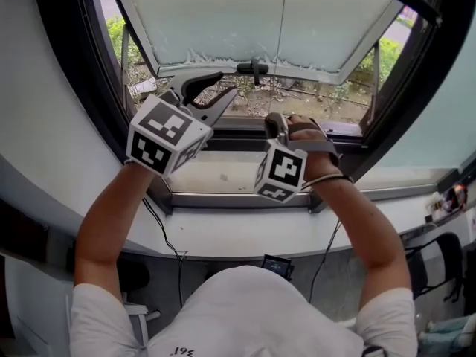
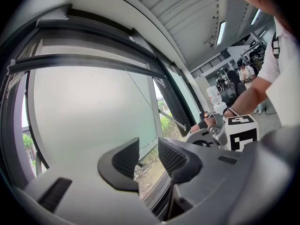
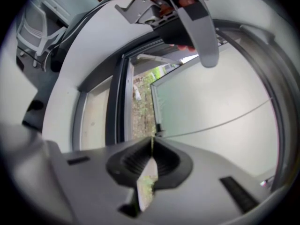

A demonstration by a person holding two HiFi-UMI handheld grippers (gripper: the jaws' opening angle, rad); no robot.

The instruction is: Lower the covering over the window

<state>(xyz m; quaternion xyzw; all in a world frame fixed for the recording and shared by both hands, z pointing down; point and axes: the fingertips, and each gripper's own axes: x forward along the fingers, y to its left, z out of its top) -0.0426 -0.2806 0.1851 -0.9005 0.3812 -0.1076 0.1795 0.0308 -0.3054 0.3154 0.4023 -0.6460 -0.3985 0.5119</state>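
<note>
- Over the upper part of the window, the covering (image 1: 245, 21) is hanging as a pale, greenish-white sheet, and daylight is glowing through it.
- A thin line (image 1: 283, 21) is running down its middle, toward a small dark handle (image 1: 253, 69) on the grey bottom rail (image 1: 320, 73).
- Below that rail, a strip of bare ground and greenery (image 1: 387, 54) is showing through the uncovered glass, above the sill (image 1: 223, 173).
- The dark window frame (image 1: 67, 80) is enclosing the covering on both sides.
- The right gripper (image 3: 152, 146) is pointing at the covering's lower edge, just under the handle, with its claw pressed together. Whether anything thin is pinched there, I cannot tell.
- The left gripper (image 2: 148, 159) is hovering beside it with its claw spread, and nothing is sitting between the pads.
- The marker cubes (image 1: 165, 134) are showing black-and-white square patterns only, with no readable words.
- A small dark print is showing on the person's white shirt (image 1: 245, 311), too small to read.
</note>
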